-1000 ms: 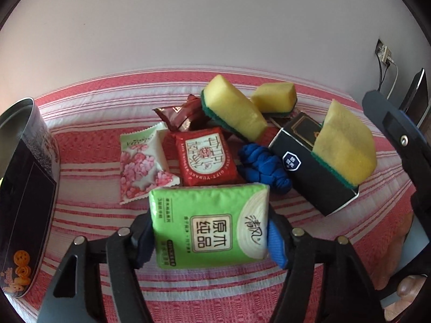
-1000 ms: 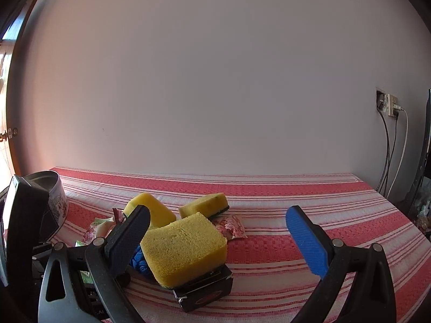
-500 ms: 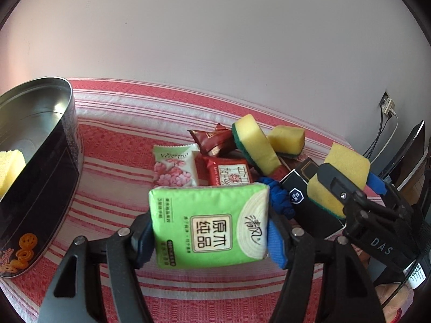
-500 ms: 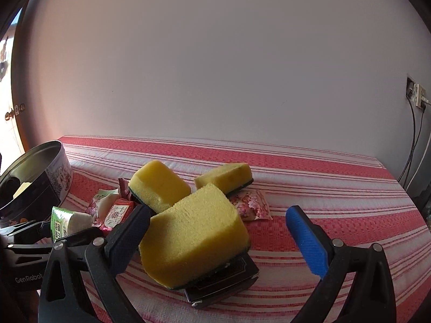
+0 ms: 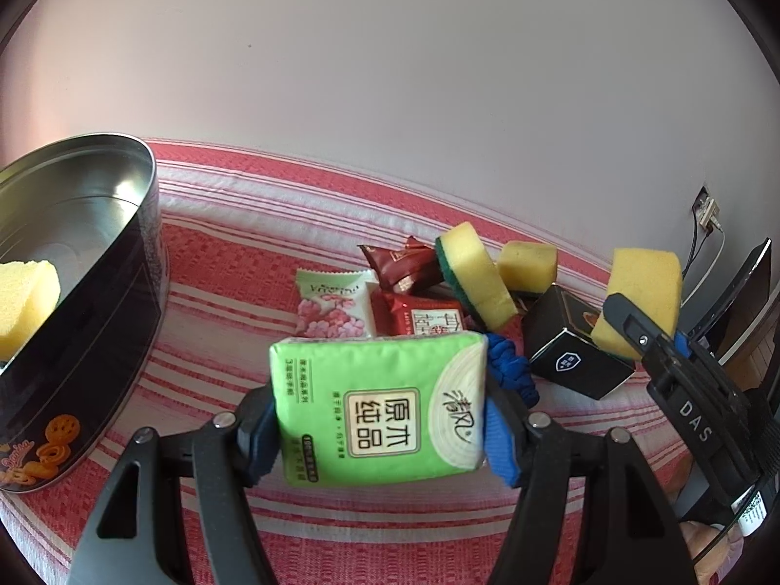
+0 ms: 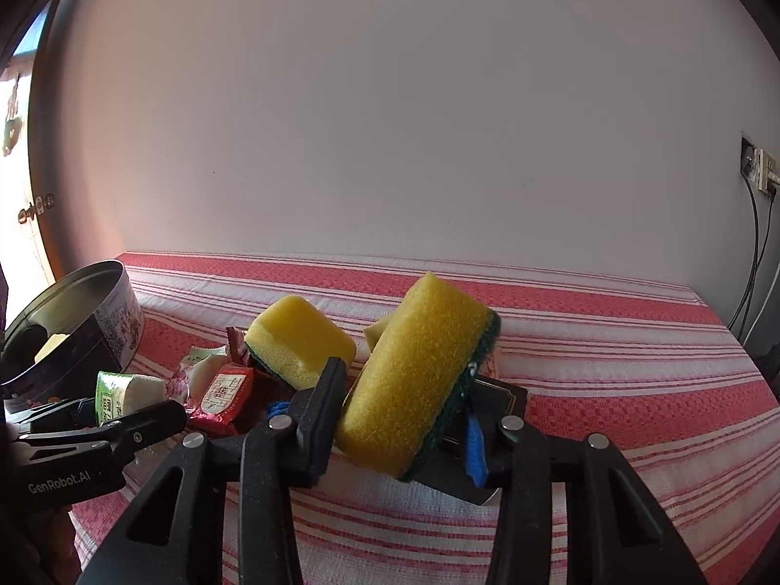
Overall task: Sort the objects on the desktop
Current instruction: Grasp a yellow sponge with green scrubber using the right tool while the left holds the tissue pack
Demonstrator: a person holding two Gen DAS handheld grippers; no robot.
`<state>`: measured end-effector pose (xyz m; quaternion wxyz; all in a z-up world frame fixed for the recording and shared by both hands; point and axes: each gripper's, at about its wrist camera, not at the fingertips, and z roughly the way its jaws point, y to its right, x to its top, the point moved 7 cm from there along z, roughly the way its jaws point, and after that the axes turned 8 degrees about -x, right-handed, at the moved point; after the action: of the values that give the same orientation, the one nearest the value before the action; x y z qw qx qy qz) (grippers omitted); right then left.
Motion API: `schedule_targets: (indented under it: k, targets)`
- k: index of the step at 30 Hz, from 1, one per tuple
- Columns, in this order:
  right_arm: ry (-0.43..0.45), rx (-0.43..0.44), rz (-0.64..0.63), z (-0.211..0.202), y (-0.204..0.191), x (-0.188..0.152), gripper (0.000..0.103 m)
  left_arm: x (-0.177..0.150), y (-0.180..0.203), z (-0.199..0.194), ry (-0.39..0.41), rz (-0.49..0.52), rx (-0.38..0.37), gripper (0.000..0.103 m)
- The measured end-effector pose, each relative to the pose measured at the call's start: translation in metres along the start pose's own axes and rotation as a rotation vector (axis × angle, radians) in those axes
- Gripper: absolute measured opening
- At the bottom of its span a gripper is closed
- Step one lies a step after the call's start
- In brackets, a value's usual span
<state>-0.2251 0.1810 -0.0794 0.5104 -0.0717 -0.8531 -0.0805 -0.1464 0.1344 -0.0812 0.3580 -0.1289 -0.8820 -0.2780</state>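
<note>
My left gripper point(image 5: 378, 431) is shut on a green tissue pack point(image 5: 375, 404) and holds it above the striped cloth, right of a round metal tin point(image 5: 122, 224). One yellow sponge point(image 5: 24, 297) lies inside that tin. My right gripper point(image 6: 402, 404) is shut on a yellow sponge with a green scrub side point(image 6: 419, 370), tilted on edge over a black box point(image 6: 502, 399). In the left wrist view that sponge point(image 5: 643, 287) shows at the right, above the box point(image 5: 570, 356). In the right wrist view the tissue pack point(image 6: 117, 395) shows at the left, near the tin point(image 6: 97, 331).
Between the grippers lie two more sponges point(image 5: 475, 278) point(image 5: 529, 265), a pink-and-white snack packet point(image 5: 334, 307), a red packet point(image 5: 429, 321), a dark red packet point(image 5: 397, 263) and a blue braided thing point(image 5: 509, 370). A wall socket with cables point(image 6: 755, 165) is at the far right.
The right gripper's jaws have closed on the sponge, which now stands tilted on edge above the black box. The left gripper has carried the tissue pack leftwards, nearer the tin.
</note>
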Motion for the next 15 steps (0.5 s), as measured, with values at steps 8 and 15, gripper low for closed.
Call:
schedule_targets:
  k: [8,15]
  targets:
    - [0.072,0.034,0.024,-0.020,0.003,0.001,0.042,0.003,-0.003,-0.006,0.021,0.004,0.002,0.068]
    - [0.098,0.000,0.042,-0.025,0.010,0.000,0.042,0.009,-0.006,-0.009,0.065,0.030,0.022,0.068]
